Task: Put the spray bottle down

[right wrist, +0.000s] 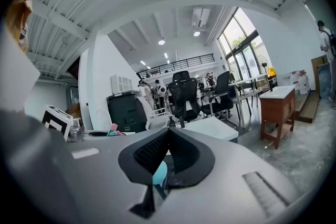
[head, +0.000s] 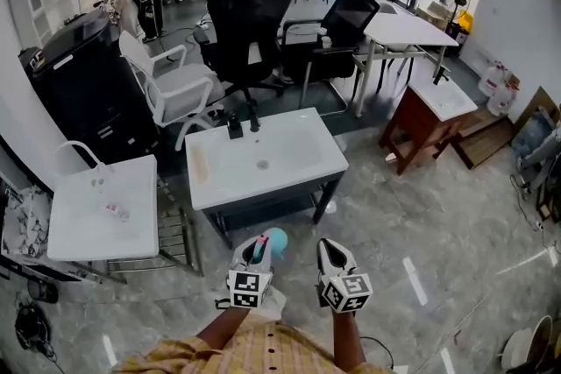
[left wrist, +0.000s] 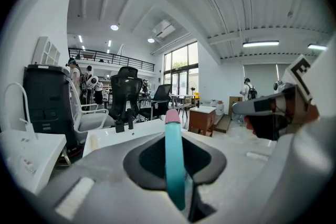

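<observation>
We face a white rectangular washbasin counter (head: 302, 144) on dark legs, a black metal faucet (head: 235, 128) at its far-left corner.

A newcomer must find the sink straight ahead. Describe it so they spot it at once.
On the grey tiled floor, in front of the black office chairs, stand three washbasins. It is the middle basin, a white top with black taps on a dark frame. The left basin has a white curved tap; the right basin sits on a brown wooden cabinet.
</observation>
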### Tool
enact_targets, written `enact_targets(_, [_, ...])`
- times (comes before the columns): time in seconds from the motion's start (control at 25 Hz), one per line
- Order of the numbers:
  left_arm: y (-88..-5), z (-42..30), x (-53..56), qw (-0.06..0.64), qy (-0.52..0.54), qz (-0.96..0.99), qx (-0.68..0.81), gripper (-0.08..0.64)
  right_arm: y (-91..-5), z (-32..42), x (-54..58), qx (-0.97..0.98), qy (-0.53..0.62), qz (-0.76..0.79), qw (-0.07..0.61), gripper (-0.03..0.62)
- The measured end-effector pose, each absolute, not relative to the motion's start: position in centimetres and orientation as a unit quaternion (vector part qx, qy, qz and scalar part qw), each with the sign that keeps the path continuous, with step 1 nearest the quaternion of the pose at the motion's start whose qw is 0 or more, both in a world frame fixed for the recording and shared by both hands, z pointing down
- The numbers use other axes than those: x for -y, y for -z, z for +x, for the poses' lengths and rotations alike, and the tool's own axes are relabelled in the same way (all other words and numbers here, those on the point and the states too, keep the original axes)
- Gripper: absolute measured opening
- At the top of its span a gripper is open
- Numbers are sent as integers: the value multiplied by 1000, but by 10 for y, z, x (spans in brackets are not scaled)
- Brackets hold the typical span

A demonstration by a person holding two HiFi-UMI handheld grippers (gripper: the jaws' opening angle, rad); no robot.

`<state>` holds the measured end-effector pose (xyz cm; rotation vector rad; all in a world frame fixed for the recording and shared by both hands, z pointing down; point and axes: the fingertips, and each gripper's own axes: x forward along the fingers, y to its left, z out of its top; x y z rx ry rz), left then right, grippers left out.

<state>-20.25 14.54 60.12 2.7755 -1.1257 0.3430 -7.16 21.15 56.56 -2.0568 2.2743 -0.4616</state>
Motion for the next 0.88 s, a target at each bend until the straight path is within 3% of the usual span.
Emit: enact_targets(0.88, [-587,-123,84,75,-88,928,355,51,-555,12,9,-711,137,-689,16,0])
